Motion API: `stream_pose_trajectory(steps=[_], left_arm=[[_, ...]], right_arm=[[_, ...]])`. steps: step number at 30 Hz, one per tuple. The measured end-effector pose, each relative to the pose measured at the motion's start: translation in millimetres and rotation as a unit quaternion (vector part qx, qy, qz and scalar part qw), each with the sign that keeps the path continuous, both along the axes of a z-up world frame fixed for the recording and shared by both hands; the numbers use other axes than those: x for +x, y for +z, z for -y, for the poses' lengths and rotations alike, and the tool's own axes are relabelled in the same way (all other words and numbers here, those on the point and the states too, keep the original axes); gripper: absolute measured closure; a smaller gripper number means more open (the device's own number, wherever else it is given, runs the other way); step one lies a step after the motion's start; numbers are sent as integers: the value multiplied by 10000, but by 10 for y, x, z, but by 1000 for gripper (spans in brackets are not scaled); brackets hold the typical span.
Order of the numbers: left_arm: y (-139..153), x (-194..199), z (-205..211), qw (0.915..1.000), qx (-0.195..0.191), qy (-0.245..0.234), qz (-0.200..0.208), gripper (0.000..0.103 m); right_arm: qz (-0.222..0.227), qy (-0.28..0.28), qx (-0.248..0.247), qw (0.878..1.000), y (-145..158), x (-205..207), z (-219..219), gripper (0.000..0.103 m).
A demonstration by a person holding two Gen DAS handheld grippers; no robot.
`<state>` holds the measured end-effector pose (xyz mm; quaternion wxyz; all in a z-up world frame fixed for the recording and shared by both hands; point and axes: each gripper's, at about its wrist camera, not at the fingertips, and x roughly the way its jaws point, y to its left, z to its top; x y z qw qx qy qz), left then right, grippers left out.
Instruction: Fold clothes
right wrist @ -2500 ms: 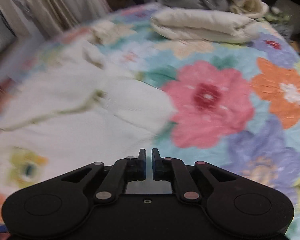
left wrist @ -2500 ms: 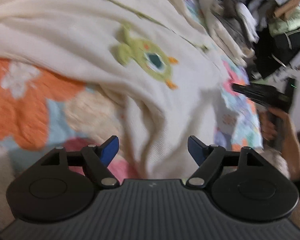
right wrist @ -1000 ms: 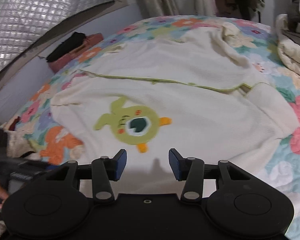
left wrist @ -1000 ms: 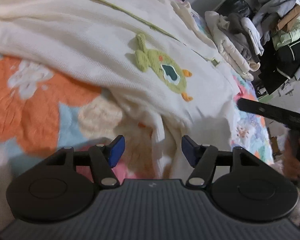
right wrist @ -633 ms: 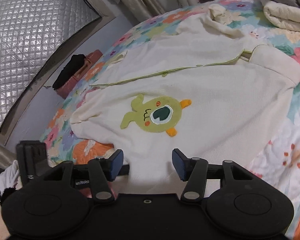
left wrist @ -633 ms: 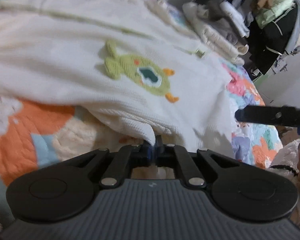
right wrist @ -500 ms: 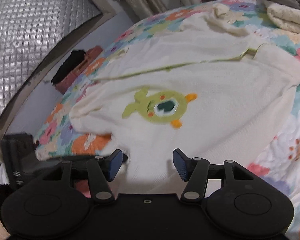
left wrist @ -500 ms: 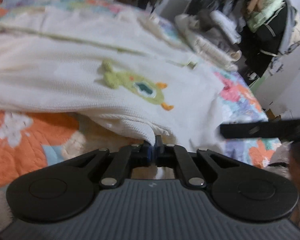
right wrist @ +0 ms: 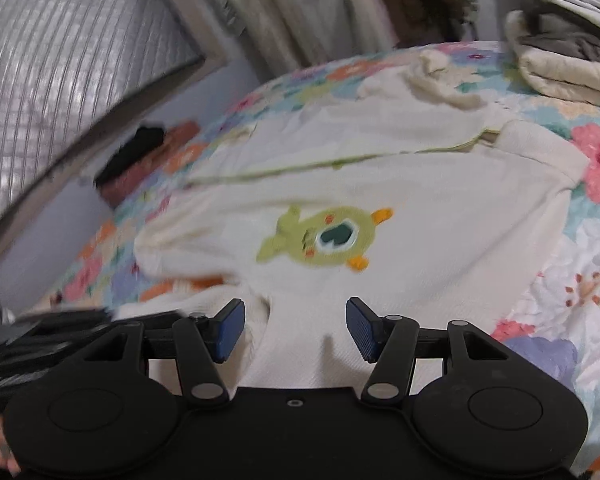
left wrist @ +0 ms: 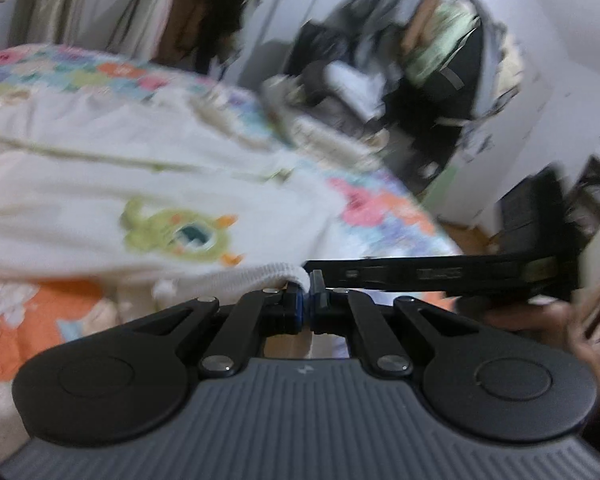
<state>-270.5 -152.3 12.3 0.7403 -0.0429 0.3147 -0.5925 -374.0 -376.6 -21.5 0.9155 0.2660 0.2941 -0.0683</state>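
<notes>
A cream knit sweater [right wrist: 420, 184] with a green monster patch [right wrist: 328, 238] lies spread on a floral quilt [right wrist: 580, 272]. In the left wrist view the same sweater [left wrist: 100, 160] shows its patch [left wrist: 180, 232], and my left gripper [left wrist: 309, 308] is shut on its ribbed hem edge, lifting it. My right gripper [right wrist: 295, 328] is open just above the sweater's near hem, cloth lying between its blue pads [right wrist: 230, 330]. The right tool's body [left wrist: 440, 276] crosses the left wrist view beside the left fingertips.
Folded cream and grey bedding [right wrist: 560, 64] is stacked at the far right of the bed. A quilted silver headboard [right wrist: 60, 60] runs along the left. A pile of clothes [left wrist: 420, 72] stands beyond the bed. A dark item [right wrist: 132, 152] lies by the headboard.
My left gripper went from open to shut on the sweater's hem and has lifted it. The right gripper opened and came down to the hem next to the left one.
</notes>
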Motion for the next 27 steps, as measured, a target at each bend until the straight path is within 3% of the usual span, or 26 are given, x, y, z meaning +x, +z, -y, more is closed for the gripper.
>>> stream_pose_trajectory(steps=[4,7,9,12,16,19,25,27], left_arm=[[318,46,-4,9974,-700,-140,-98,100],[388,334,104,9935,-887,0,-716,100],[317,614,285,9925,-530,168,-1088,100],[72,1057,583,9915,50,625,-1143,98],[-359,1553,819,9837,755,1102,-1201,98],[-523,1724,705,9792,754,1293,-1370,98],[-515,1727,421,9751,440,1404,-1659,97],[-498,1735,385,9761,467,1388,-1607,87]], right_arm=[[426,-500,684,9955,-9,-126,242,41],[717,-735,1189,9876,-39,-217,372,41],[841,-828,1426,9827,-52,-256,421,41],[925,-851,1458,9813,-26,-248,411,41],[753,-830,843,9901,-12,-133,321,41],[361,-726,468,9956,-37,26,271,41],[-433,-151,-724,9963,-70,332,-53,38],[-778,134,-1151,9902,-145,474,-178,36]])
